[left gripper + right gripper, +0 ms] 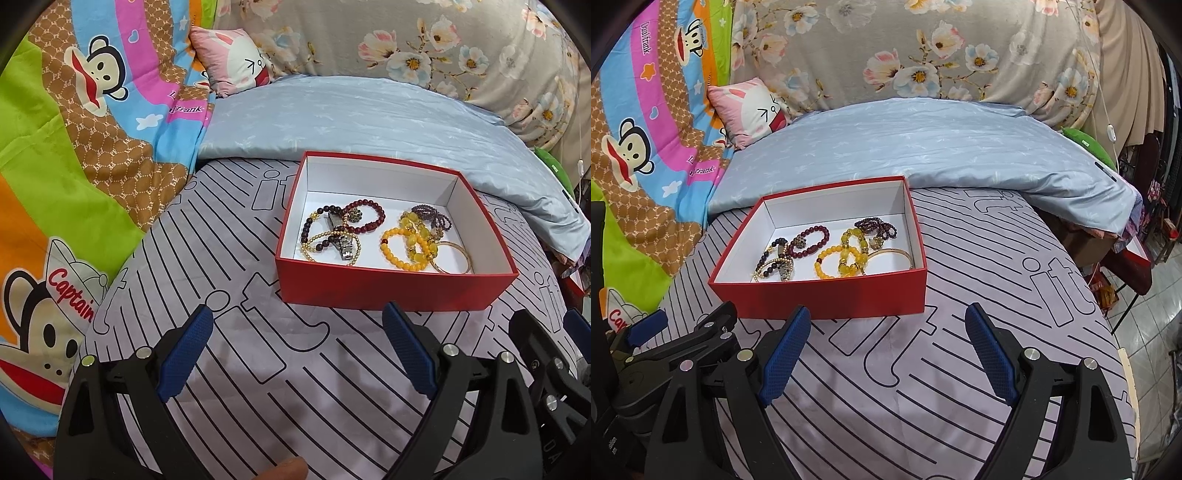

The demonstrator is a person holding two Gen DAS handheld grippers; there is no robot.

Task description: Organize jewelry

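Note:
A red box (391, 290) (827, 295) with a white inside sits on the striped lilac bedspread (258, 369) (923, 369). Inside lie dark red bead bracelets (369, 216) (809, 242), yellow bead bracelets (406, 245) (846, 258), a gold bangle (456, 256) (892, 254), a metal watch (341, 242) (783, 267) and gold bead chains. My left gripper (299, 328) hovers open just in front of the box, nothing between its blue pads. My right gripper (886, 325) is open too, empty, near the box's front right corner. Each gripper shows at the edge of the other's view.
A pale blue quilt (351, 122) (923, 147) lies folded behind the box. A cartoon monkey blanket (74, 166) (646, 129) covers the left side, with a pink pillow (236, 59) (746, 107) and floral cover (905, 55) behind. The bed edge and tiled floor (1148, 332) are at right.

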